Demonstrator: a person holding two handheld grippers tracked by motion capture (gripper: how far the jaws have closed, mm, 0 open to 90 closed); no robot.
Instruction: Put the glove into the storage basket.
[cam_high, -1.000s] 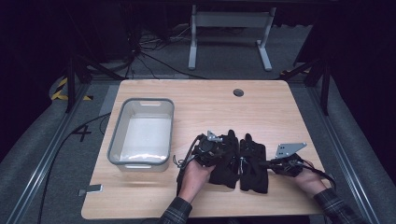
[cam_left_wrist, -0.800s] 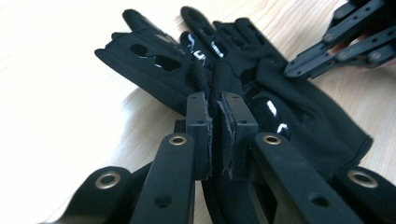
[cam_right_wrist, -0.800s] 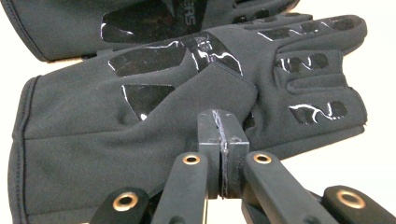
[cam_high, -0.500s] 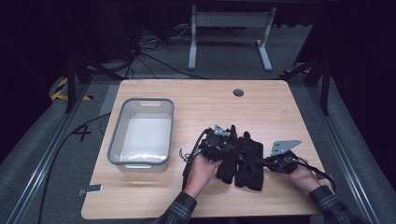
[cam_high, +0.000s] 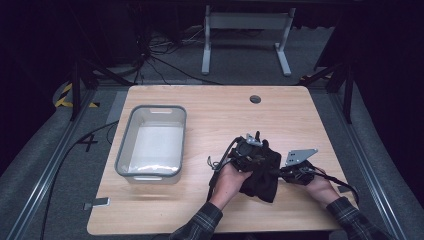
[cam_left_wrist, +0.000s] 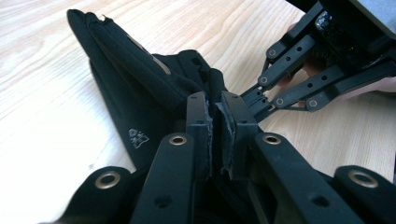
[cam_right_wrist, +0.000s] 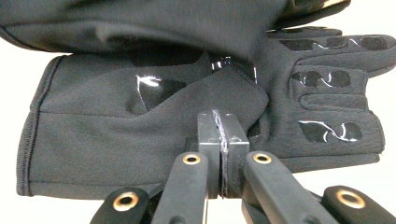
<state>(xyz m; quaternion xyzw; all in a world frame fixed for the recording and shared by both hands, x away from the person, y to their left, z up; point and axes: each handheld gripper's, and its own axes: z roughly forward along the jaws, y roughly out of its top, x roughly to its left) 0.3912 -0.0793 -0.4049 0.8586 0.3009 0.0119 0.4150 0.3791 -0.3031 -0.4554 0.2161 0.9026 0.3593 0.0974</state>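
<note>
A pair of black fabric gloves with glossy grip patches (cam_high: 262, 172) lies bunched on the pale wooden counter (cam_high: 210, 107), near its front edge, between the two hands. The left gripper (cam_high: 251, 150) has its fingers (cam_left_wrist: 201, 135) closed on a fold of the gloves, and the right gripper (cam_high: 282, 171) likewise pinches an edge, its fingers (cam_right_wrist: 209, 140) pressed together with cloth between. The step looks like stacking or folding the gloves; next they would probably need lifting together and carrying leftward. A grey-rimmed white plastic bin (cam_high: 151, 142) stands well apart on the left, and nothing lies between.
</note>
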